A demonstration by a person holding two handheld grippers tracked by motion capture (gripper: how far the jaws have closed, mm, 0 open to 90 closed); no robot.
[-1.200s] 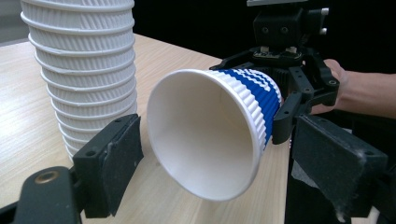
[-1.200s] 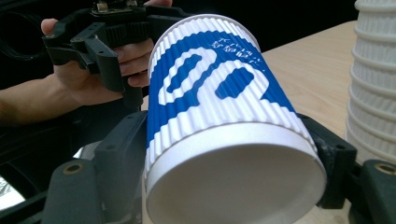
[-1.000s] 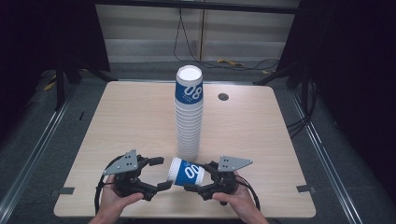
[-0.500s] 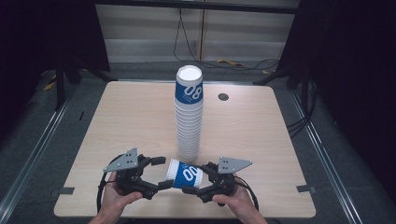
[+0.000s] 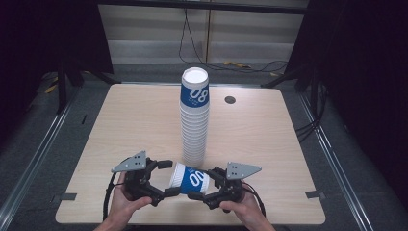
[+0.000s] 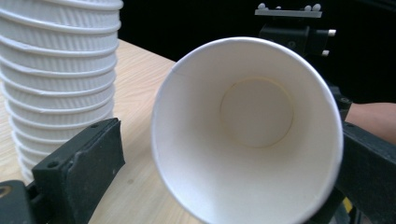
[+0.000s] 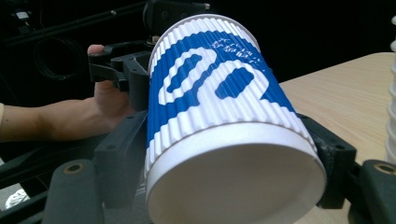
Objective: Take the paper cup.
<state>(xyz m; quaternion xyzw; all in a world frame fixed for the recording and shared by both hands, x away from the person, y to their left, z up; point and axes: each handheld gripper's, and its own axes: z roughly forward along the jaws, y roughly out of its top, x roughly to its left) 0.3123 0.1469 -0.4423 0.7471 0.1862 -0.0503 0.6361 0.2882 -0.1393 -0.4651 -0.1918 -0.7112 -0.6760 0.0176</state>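
A white and blue ribbed paper cup [image 5: 190, 179] lies on its side in the air just above the table's near edge. My right gripper [image 5: 203, 184] is shut on its base end; in the right gripper view the jaws press both sides of the cup [image 7: 210, 93]. My left gripper [image 5: 168, 177] stands open at the cup's mouth. In the left gripper view the cup [image 6: 247, 135] shows its white inside, with a gap between its rim and the left jaw. A tall stack of matching cups [image 5: 195, 125] stands upside down just behind the held cup.
The light wooden table [image 5: 134, 120] has a small dark round hole [image 5: 230, 100] at the back right. The cup stack [image 6: 60, 70] rises close beside the left gripper. Dark floor, rails and cables surround the table.
Both grippers and the cup have drifted a little toward the near edge. The right gripper's hold on the cup is unchanged.
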